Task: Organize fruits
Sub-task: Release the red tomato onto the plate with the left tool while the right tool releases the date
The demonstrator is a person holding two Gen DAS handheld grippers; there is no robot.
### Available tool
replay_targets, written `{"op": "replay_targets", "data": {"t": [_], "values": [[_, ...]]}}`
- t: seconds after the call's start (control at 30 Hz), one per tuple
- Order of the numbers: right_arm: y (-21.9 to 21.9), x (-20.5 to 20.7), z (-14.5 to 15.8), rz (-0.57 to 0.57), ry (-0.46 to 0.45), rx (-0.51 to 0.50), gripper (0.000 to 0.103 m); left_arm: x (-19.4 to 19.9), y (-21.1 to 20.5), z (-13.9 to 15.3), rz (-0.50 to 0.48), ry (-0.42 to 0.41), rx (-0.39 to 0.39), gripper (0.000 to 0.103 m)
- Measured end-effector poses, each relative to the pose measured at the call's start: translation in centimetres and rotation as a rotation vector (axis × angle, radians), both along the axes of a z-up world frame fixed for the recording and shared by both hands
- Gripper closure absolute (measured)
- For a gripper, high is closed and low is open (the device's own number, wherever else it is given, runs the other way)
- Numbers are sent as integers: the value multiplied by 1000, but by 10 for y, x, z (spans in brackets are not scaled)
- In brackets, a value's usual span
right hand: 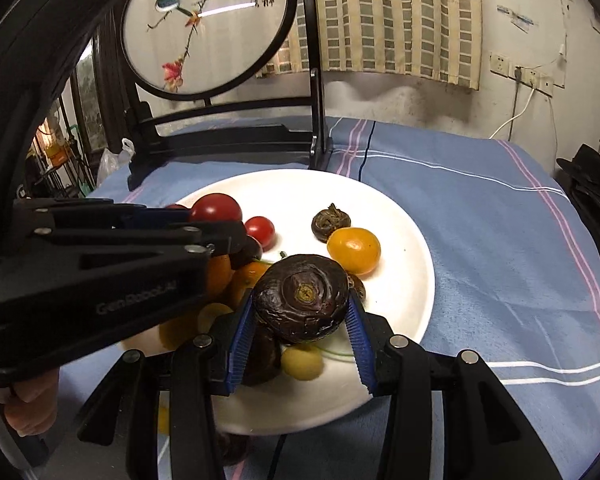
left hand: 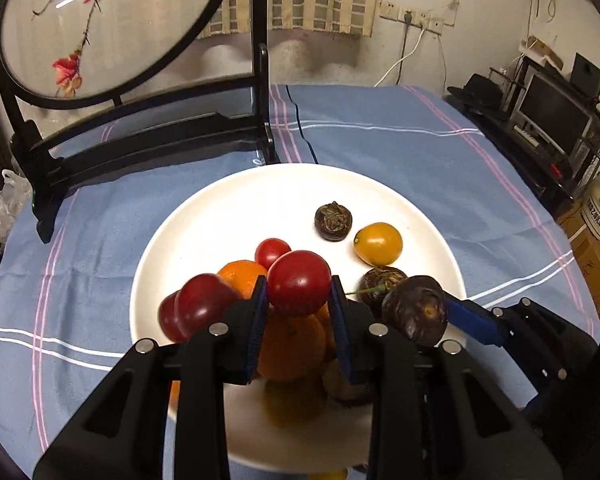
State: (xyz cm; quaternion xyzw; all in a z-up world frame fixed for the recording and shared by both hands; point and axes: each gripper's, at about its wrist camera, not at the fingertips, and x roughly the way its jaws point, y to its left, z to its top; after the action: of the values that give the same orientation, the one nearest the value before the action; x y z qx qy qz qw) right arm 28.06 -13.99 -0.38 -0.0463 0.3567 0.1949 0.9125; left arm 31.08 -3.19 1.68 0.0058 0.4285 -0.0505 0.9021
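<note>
The left gripper [left hand: 298,300] is clamping a red tomato [left hand: 299,282] and the right gripper [right hand: 302,322] is clamping a dark water chestnut [right hand: 302,298], both held over the white plate [left hand: 228,200]. Recommended practice: keep both grips steady and lower each fruit beside its own kind before releasing. Visible count: two red tomatoes, one yellow tomato [left hand: 378,243] at 2 o'clock, three chestnuts; the oranges are partly hidden.
</note>
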Motion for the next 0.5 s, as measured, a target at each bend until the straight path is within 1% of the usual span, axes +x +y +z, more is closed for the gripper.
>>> {"op": "replay_targets", "data": {"t": [0.07,0.13,0.17,0.2,0.27,0.33,0.4,0.5], "values": [[-1,0,-2,-12,-14,-8,56,4,0,-3,14,0,4,73],[-2,-1,-2,-16,-21,-7,48,4,0,-4,23,-1,-3,67],[-3,-2,-1,-20,-28,-4,42,4,-1,-4,16,-1,-16,59],[-4,-4,1,-29,-44,1,42,3,-2,-4,11,0,-22,51],[-5,-4,3,-31,-47,2,42,-2,-3,-2,17,-9,-19,44],[-7,-7,5,-39,-49,12,41,-6,-2,1,21,-20,-16,42],[-10,-9,7,-45,-49,20,38,-10,1,4,27,-19,-30,41],[-16,-15,10,-58,-44,33,38,-19,4,7,34,-23,-35,38]]}}
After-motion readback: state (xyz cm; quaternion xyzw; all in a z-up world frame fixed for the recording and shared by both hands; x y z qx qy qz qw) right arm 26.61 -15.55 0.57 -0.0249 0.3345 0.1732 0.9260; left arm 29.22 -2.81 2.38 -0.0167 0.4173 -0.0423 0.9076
